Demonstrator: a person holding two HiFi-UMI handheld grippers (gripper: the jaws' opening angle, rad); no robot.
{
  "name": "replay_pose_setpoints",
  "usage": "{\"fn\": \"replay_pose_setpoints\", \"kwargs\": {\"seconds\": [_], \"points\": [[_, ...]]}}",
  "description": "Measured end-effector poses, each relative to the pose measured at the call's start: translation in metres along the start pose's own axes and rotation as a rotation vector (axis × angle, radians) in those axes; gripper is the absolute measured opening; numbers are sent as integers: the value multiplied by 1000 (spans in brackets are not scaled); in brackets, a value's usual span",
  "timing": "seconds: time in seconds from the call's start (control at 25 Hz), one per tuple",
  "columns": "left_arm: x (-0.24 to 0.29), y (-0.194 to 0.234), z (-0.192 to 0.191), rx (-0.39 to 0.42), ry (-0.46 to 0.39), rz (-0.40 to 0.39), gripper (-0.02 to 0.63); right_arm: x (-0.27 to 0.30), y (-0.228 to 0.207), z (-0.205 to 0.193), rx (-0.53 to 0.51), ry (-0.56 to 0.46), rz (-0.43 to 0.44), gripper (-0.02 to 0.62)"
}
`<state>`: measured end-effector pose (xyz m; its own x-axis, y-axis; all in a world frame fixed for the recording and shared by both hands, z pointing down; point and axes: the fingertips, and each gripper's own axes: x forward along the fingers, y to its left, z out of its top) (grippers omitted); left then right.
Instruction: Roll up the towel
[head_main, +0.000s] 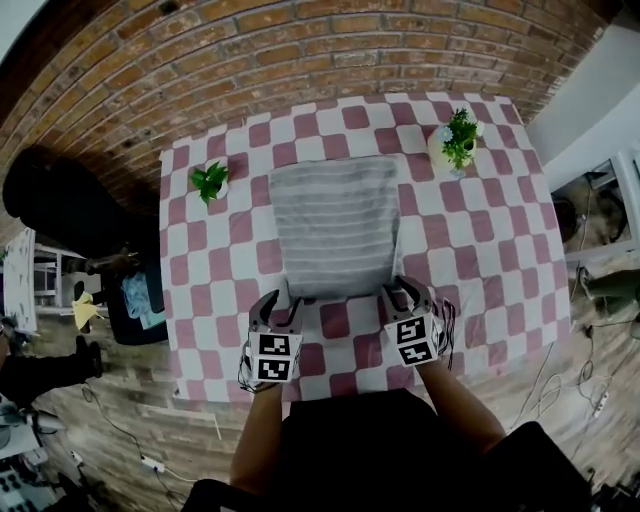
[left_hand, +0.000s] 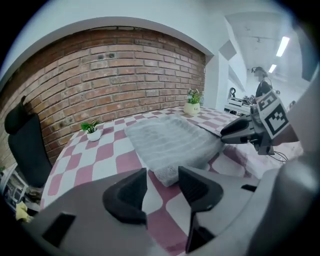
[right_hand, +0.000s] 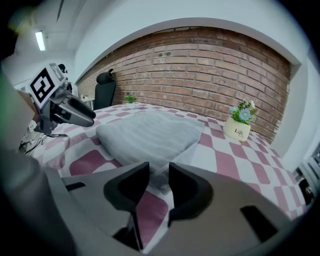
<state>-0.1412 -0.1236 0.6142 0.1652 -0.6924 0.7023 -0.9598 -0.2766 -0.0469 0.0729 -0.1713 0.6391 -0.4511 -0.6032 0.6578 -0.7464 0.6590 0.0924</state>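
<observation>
head view: small white pot (head_main: 213, 190) held green plant; cream pot (right_hand: 239, 131) marked "life" held flowers. grey ribbed towel (head_main: 333, 225) lay folded flat mid-table on pink-white checked cloth (head_main: 470, 250). left gripper (left_hand: 162, 176) jaws apart, towel's near corner just beyond tips. right gripper (right_hand: 159, 172) jaws narrowly apart at other near corner, unclamped.
</observation>
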Motion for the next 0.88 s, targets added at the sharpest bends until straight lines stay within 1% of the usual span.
{"fn": "replay_pose_setpoints", "kwargs": {"seconds": [0.08, 0.16, 0.28, 0.48, 0.64, 0.88], "points": [[-4, -3, -5, 6, 6, -2, 198, 4, -2, -5, 23, 26, -6, 123], [-8, -3, -9, 7, 12, 1, 198, 9, -2, -9, 37, 45, 9, 123], [-12, 0, -14, 1, 18, 7, 195, 11, -1, -11, 65, 44, 23, 111], [-13, 1, -20, -3, 28, 4, 193, 7, -4, -13, 134, 33, 29, 44], [-8, -4, -22, -1, 44, -25, 196, -1, -8, -8, 198, -5, 46, 23], [0, -13, -23, -3, 53, -62, 196, -21, -17, 12, 334, -116, 109, 14]]}}
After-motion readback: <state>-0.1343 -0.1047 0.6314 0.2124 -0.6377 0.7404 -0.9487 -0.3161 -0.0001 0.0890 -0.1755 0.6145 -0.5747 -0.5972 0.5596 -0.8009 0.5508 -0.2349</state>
